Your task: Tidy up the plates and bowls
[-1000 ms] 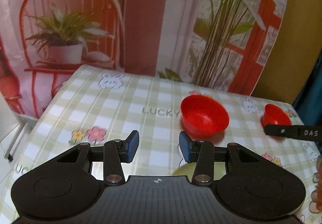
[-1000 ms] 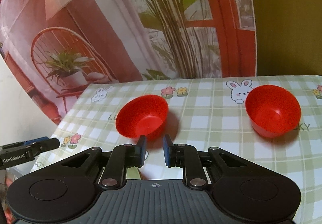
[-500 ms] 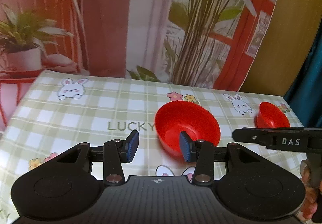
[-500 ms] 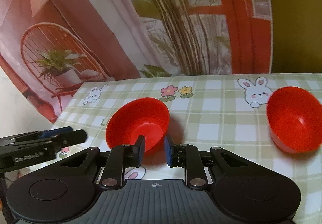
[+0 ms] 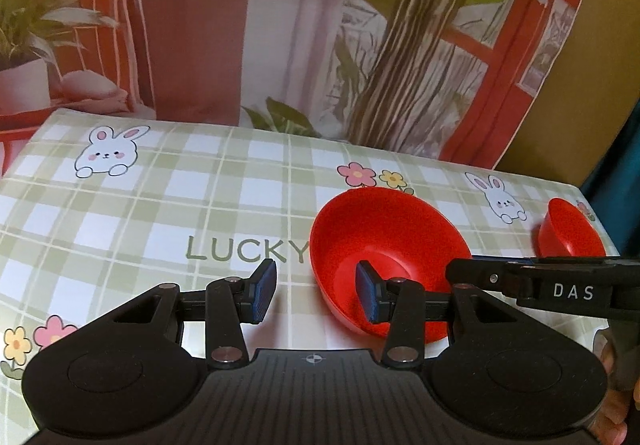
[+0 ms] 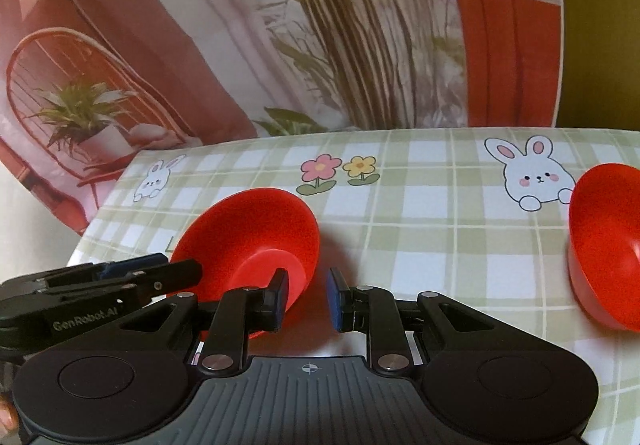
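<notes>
**A:** so which way is the near red bowl (image 5: 384, 245) sitting? Flat or tipped?

**B:** Looks tipped to me. From the left camera its mouth faces up and toward the lens, and you can see straight down to the flat bottom. It's round, so no real long axis, only the way the opening leans. It's on the checked tablecloth (image 5: 160, 205), just right of the "LUCKY" print (image 5: 246, 249) and below the two flower drawings.

**A:** and where is it next to the tongs?

**B:** Left gripper (image 5: 316, 295) stands open with nothing between the blue pads. Its right pad overlaps the bowl's inside in the picture and its left pad is over bare cloth, so the near-left rim falls about between them. Can't tell if anything touches.

**A:** other hand?

**B:** Right gripper (image 6: 307, 299) has a narrower gap, also open, nothing clamped. From its camera the same bowl (image 6: 256, 241) is ahead and to the left; the left pad overlaps the bowl's lower right edge and the right pad is over the cloth. Each tool pokes into the other's view beside that bowl.

**A:** any more bowls?

**B:** A second red bowl (image 6: 608, 245) is well off to the right, near the bunny drawing (image 6: 532, 173), mouth tilted leftward in the right camera.
</notes>
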The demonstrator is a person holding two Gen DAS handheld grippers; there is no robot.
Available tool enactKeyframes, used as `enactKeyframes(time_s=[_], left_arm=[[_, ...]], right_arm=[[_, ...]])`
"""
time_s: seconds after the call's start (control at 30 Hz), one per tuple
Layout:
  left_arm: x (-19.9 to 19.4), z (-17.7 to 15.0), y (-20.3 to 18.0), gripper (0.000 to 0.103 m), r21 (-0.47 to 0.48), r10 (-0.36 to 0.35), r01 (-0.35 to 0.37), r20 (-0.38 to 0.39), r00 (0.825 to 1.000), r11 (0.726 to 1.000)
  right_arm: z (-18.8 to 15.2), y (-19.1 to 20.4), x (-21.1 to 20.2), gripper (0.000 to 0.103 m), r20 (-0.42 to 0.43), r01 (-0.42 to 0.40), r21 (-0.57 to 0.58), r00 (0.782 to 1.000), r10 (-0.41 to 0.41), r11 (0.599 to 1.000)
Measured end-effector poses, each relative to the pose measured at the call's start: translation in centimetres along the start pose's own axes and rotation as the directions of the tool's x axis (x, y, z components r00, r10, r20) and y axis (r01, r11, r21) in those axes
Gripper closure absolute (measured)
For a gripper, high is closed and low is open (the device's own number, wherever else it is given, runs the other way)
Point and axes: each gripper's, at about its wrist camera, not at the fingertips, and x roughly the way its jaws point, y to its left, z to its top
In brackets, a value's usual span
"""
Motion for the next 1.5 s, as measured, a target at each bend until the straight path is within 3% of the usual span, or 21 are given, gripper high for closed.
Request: enactKeyframes(time_s=[0.03,0.1,0.2,0.4,0.77,1.27,1.5], left_arm=[[0.2,0.1,-0.1,0.060,0.000,-0.002,0.002,-0.002,1.000,1.000],[0.4,0.0,-0.4,0.076,0.000,0.002,-0.002,-0.009,1.000,1.000],[0.6,-0.1,-0.7,0.089,0.013,0.012,-0.012,-0.016,1.000,1.000],[-0.3,-0.1,-0.9,0.090,0.002,0.026,-0.026,-0.008,1.000,1.000],[-5.5,0.2,-3.4,0.089,0.010,0.027,-0.028,0.045,0.999,1.000],[-11.1,-3.6,-8.4,0.087,0.056,0.009,-0.013,0.071,0.997,0.998],[-12.0,-5.4,-9.5,0.087,0.067,0.009,-0.013,0.068,0.998,0.998]], right_arm=[[0.0,0.0,0.0,0.083,0.000,-0.004,0.002,1.000,0.004,1.000],[0.1,0.0,0.2,0.085,-0.005,-0.007,0.004,1.000,0.007,1.000],[0.1,0.2,0.2,0.092,-0.009,-0.009,0.005,1.000,0.009,1.000],[0.1,0.6,-0.9,0.094,0.013,-0.018,-0.001,1.000,0.018,1.000],[-0.4,1.2,-6.6,0.094,0.102,-0.039,0.017,0.994,0.037,0.999],[-5.6,0.4,-14.2,0.094,0.203,-0.024,0.069,0.979,0.009,0.997],[-7.7,0.5,-16.0,0.094,0.225,0.010,0.027,0.974,-0.015,1.000]])
